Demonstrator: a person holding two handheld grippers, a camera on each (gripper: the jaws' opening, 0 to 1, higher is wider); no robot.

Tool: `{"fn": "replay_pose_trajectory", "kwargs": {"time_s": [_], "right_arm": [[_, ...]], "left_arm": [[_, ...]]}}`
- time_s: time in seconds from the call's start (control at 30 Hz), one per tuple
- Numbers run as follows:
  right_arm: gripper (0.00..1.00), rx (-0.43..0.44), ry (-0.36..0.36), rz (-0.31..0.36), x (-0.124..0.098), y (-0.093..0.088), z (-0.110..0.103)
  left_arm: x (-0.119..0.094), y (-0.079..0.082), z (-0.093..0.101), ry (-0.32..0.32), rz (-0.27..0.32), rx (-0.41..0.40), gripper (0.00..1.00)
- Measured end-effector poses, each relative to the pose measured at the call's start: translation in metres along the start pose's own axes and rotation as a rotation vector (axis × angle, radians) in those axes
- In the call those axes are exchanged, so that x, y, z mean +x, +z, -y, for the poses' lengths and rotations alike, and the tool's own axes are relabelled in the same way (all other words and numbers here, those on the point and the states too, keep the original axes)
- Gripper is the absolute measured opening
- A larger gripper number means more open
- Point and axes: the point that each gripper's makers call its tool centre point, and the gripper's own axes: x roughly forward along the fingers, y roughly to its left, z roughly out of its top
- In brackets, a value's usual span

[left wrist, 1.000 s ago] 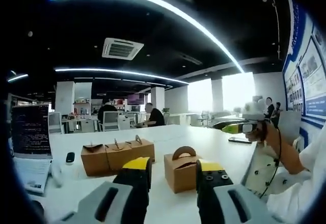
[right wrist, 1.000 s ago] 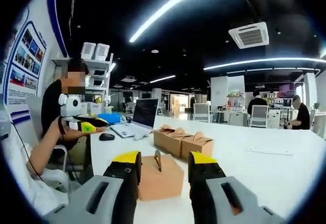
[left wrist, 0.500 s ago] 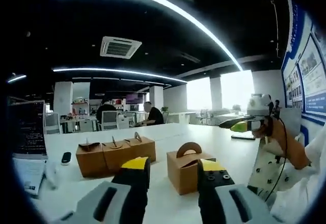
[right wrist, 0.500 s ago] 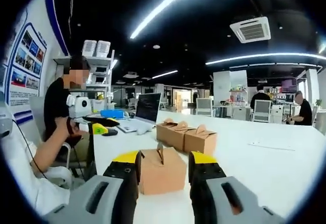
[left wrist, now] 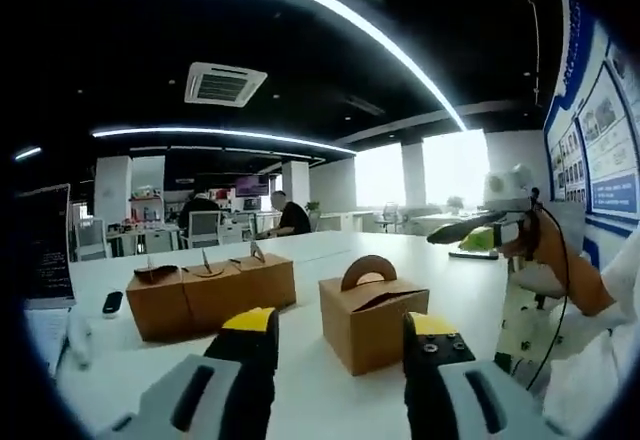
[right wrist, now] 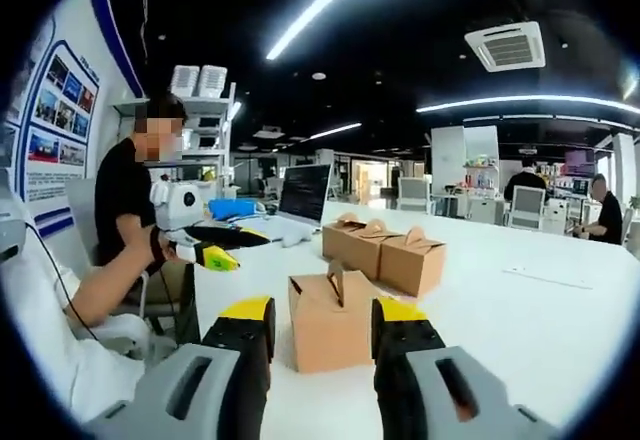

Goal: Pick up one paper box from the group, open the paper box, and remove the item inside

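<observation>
A single brown paper box (left wrist: 368,322) with an arched handle stands on the white table (left wrist: 300,390), apart from a row of three like boxes (left wrist: 208,294). My left gripper (left wrist: 340,328) is open, and the single box stands just ahead of its jaws. In the right gripper view the same box (right wrist: 330,320) stands upright ahead of my open right gripper (right wrist: 322,322), with the row of boxes (right wrist: 385,256) behind it. The right gripper (left wrist: 470,236) comes into the left gripper view, held in a hand. The left gripper (right wrist: 212,251) comes into the right gripper view.
A laptop (right wrist: 303,195) and a mouse (left wrist: 112,303) lie near the table's end beside the row of boxes. A flat sheet (right wrist: 540,276) lies farther along the table. A person in black (right wrist: 125,195) sits close to the table edge; others sit at desks far off.
Both views have moved nearer the single box, which now looks larger between each pair of jaws. Both grippers have stayed open; the boxes have not moved.
</observation>
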Motion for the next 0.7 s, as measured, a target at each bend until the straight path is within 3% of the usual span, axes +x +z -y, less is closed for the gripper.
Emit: {"fn": "replay_pose_trajectory", "kwargs": {"time_s": [0.2, 0.33, 0.7], "right_arm": [[0.40, -0.004, 0.025, -0.026, 0.007, -0.009, -0.008], [0.41, 0.002, 0.033, -0.038, 0.012, -0.016, -0.010], [0.42, -0.005, 0.020, -0.094, 0.024, -0.039, -0.008]], "left_arm": [[0.015, -0.013, 0.006, -0.020, -0.011, -0.022, 0.53], [0.023, -0.019, 0.008, -0.024, -0.021, -0.027, 0.59], [0.029, -0.025, 0.014, 0.000, -0.020, -0.046, 0.58]]}}
